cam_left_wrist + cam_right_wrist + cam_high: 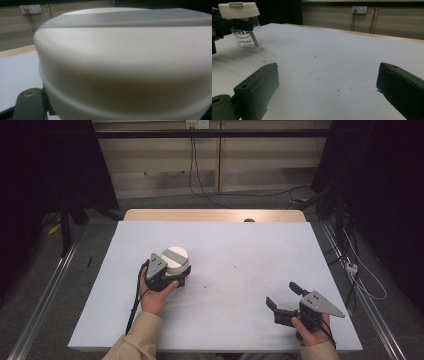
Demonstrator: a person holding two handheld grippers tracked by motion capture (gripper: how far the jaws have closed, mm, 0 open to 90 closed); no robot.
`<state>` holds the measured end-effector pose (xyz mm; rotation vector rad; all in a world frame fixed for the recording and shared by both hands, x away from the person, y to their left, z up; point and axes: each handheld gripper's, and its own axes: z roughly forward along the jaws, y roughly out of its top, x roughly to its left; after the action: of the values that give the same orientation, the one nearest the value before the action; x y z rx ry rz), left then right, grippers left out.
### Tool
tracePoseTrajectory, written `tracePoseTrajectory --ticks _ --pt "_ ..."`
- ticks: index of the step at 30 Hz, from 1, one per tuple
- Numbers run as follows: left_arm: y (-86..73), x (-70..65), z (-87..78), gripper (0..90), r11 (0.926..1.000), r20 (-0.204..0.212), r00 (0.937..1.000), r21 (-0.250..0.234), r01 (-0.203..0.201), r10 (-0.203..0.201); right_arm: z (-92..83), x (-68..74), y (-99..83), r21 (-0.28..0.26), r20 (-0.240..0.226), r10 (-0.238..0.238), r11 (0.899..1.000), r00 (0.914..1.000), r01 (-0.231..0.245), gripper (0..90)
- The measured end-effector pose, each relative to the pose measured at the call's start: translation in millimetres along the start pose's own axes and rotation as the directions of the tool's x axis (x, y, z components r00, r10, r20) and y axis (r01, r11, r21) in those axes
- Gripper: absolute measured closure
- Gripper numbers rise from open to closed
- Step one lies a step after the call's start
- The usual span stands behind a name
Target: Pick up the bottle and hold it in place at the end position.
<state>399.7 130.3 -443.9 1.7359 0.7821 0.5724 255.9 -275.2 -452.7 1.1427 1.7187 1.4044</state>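
A clear glass jar (176, 260) with a white lid (238, 10) and "CHERISH" printed on it stands left of the table's middle. My left gripper (172, 272) is shut on it, its black jaws clamped on the jar just under the lid. In the left gripper view the lid (125, 62) is very close and blurred. From the right gripper view the jar (245, 30) is far off at the upper left, slightly tilted; I cannot tell whether its base touches the table. My right gripper (281, 293) stands open near the front right, nothing between its fingers (259, 85).
The white tabletop (240, 245) has faint dark marks near its middle. A wooden strip (215, 215) runs along the far edge. Cables (200, 185) trail over the floor beyond it, and metal rails flank the table.
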Motion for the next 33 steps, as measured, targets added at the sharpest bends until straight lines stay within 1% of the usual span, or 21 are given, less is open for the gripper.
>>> tracePoseTrajectory --ticks 2,4,9,13,14,16,19,20,23,24,29,33 --pt "2.2 -1.1 2.3 18.5 0.9999 0.011 0.9999 0.004 -0.011 0.011 0.0 0.0 0.0 0.000 -0.001 0.000 1.000 1.0000 0.000 3.7" --pt "3.4 -1.7 4.0 18.5 1.0000 0.019 0.9998 0.000 -0.003 0.003 0.1 -0.2 0.0 0.002 0.000 0.002 1.000 1.0000 -0.002 3.7" --pt "6.1 -1.8 9.1 18.5 0.9999 0.036 0.9993 0.008 -0.010 0.010 0.3 0.1 0.1 0.003 0.000 0.000 1.000 1.0000 0.000 3.7" --pt "8.6 -2.9 13.3 18.5 0.9999 0.042 0.9990 0.008 -0.015 0.015 0.7 0.0 0.0 0.002 0.001 -0.007 1.000 1.0000 0.007 3.7" --pt "9.5 -2.9 14.2 18.5 0.9997 0.043 0.9988 0.008 -0.022 0.022 0.7 0.1 0.0 0.002 0.001 -0.008 1.000 1.0000 0.008 3.7" --pt "10.7 -4.4 16.9 18.5 0.9998 0.051 0.9986 0.004 -0.017 0.017 0.7 0.1 0.0 0.002 0.001 -0.008 1.000 1.0000 0.008 3.7" --pt "12.5 -5.0 19.8 18.5 0.9995 0.055 0.9980 0.010 -0.031 0.030 1.0 0.1 -0.2 0.005 0.001 -0.012 1.000 0.9999 0.012 3.7" --pt "12.9 -5.9 21.1 18.5 0.9996 0.057 0.9980 0.009 -0.028 0.028 1.1 0.1 -0.2 0.005 0.001 -0.012 1.000 0.9999 0.012 3.7" --pt "14.3 -6.6 24.6 18.5 0.9992 0.066 0.9971 0.013 -0.038 0.037 1.1 0.5 -0.2 0.006 0.000 -0.014 1.000 0.9999 0.014 3.7" --pt "14.5 -7.5 26.2 18.5 0.9994 0.067 0.9973 0.012 -0.032 0.031 1.2 0.5 -0.2 0.007 0.000 -0.013 1.000 0.9999 0.013 3.7" --pt "15.6 -8.8 32.2 18.5 0.9991 0.077 0.9963 0.018 -0.039 0.037 1.5 0.4 -0.4 0.008 0.000 -0.014 1.000 0.9999 0.014 3.7" --pt "16.3 -10.6 36.7 18.5 0.9994 0.089 0.9955 0.015 -0.033 0.031 1.6 0.2 -0.5 0.007 0.000 -0.015 1.000 0.9999 0.015 3.7"
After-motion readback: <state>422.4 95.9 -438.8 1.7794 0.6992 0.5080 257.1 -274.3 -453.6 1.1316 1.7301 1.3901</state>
